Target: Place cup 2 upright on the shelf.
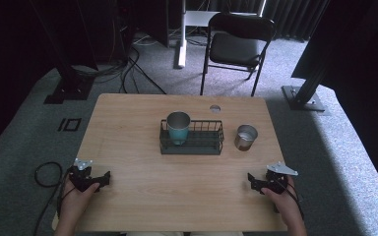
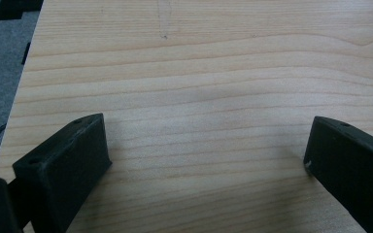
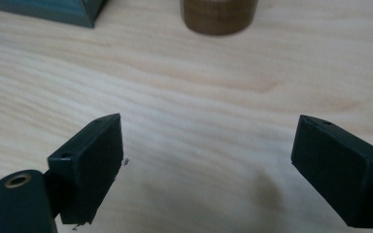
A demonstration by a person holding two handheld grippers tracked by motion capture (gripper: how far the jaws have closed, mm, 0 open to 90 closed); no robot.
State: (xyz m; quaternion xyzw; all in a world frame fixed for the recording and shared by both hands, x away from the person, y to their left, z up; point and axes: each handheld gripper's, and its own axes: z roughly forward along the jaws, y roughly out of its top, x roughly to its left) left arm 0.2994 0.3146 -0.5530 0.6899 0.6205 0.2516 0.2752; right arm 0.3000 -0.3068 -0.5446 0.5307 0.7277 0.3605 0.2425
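A dark wire basket [image 1: 192, 146] stands at the middle of the wooden table [image 1: 142, 187]. A teal cup [image 1: 178, 128] with a metal rim stands upright in its left end. To the right of the basket, on the table, is a brown metal cup [image 1: 245, 137]; its base [image 3: 218, 14] and the basket's corner [image 3: 53, 10] show at the top of the right gripper view. My left gripper [image 1: 103, 179] rests near the table's front left, held by a hand, open and empty [image 2: 204, 155]. At the front right my right gripper [image 1: 253, 183] is open with bare wood between its fingers [image 3: 209, 160].
A small round hole [image 1: 215, 108] sits near the table's far edge. Behind the table stand a black folding chair [image 1: 236, 46] and a white desk leg [image 1: 181, 34]. Dark frame posts [image 1: 307, 73] and cables lie on the grey carpet around the table.
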